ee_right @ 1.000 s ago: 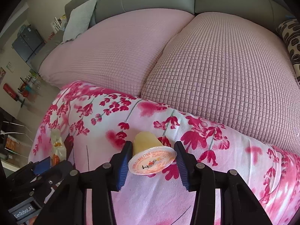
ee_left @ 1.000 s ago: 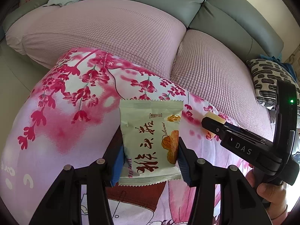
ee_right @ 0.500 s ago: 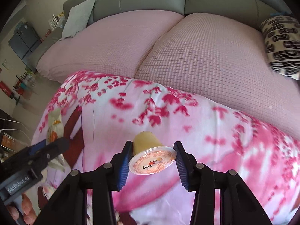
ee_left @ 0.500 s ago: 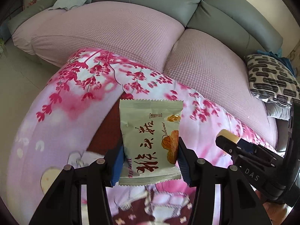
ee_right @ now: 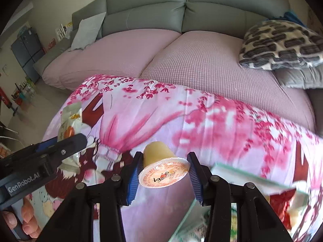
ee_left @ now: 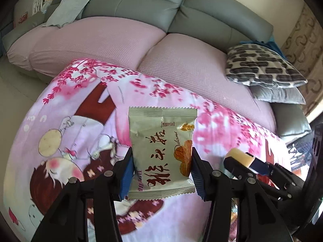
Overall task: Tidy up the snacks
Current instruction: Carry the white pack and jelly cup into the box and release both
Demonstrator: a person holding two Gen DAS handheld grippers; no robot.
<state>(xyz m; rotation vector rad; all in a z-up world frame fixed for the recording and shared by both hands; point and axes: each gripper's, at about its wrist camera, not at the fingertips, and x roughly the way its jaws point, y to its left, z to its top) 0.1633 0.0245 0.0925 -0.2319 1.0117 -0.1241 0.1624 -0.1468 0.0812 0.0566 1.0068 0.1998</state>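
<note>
My left gripper [ee_left: 161, 170] is shut on a pale green snack packet [ee_left: 161, 149] with red characters, held upright above the pink floral cloth [ee_left: 84, 125]. My right gripper [ee_right: 164, 174] is shut on a yellow jelly cup [ee_right: 159, 157] with an orange foil lid, tilted toward the camera. In the left wrist view the right gripper [ee_left: 240, 158] shows at the right with the jelly cup [ee_left: 239, 156] in it. In the right wrist view the left gripper [ee_right: 66, 143] shows at the left with the packet [ee_right: 69, 123].
A container [ee_right: 248, 175] with a pale green rim holding snacks sits at the lower right. Behind the cloth lies a pink-covered grey sofa [ee_left: 125, 40] with a patterned pillow [ee_left: 260, 64]. A person's fingers [ee_right: 26, 219] hold the left tool.
Both grippers have pulled back from the sofa and risen, each keeping its snack. More of the cloth's cartoon print and the container at the lower right have come into view.
</note>
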